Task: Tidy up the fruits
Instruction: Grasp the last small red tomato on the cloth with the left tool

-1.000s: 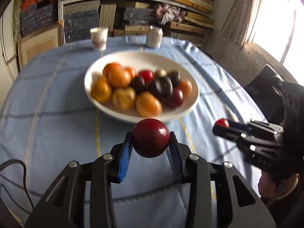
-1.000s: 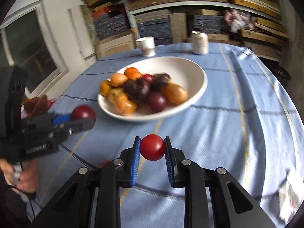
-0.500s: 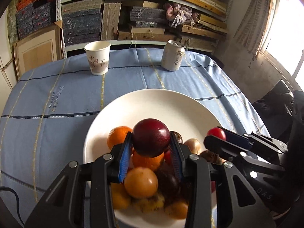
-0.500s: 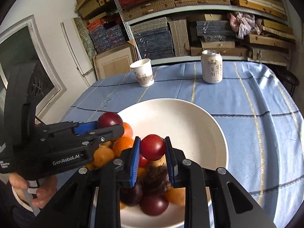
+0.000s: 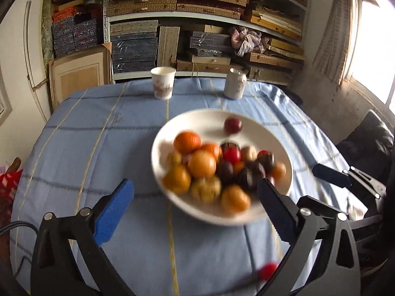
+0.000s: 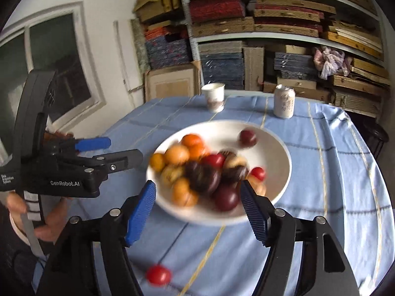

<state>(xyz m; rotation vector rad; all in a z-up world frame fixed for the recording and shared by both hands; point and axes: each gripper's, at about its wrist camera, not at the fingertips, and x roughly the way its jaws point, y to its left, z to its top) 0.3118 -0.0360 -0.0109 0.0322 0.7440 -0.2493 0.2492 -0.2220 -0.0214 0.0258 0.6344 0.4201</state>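
Opening wide, both the left gripper (image 5: 195, 212) and right gripper (image 6: 197, 209) hold nothing. Next, fetch the stray tomato (image 6: 158, 274) off the cloth (image 6: 328, 192) and release low over the bowl (image 6: 284, 157).

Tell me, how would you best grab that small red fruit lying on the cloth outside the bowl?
Take the small red fruit across its widest middle, coming from above, probably. It is round, so any side serves, and it lies alone on the tablecloth, clear of the bowl.
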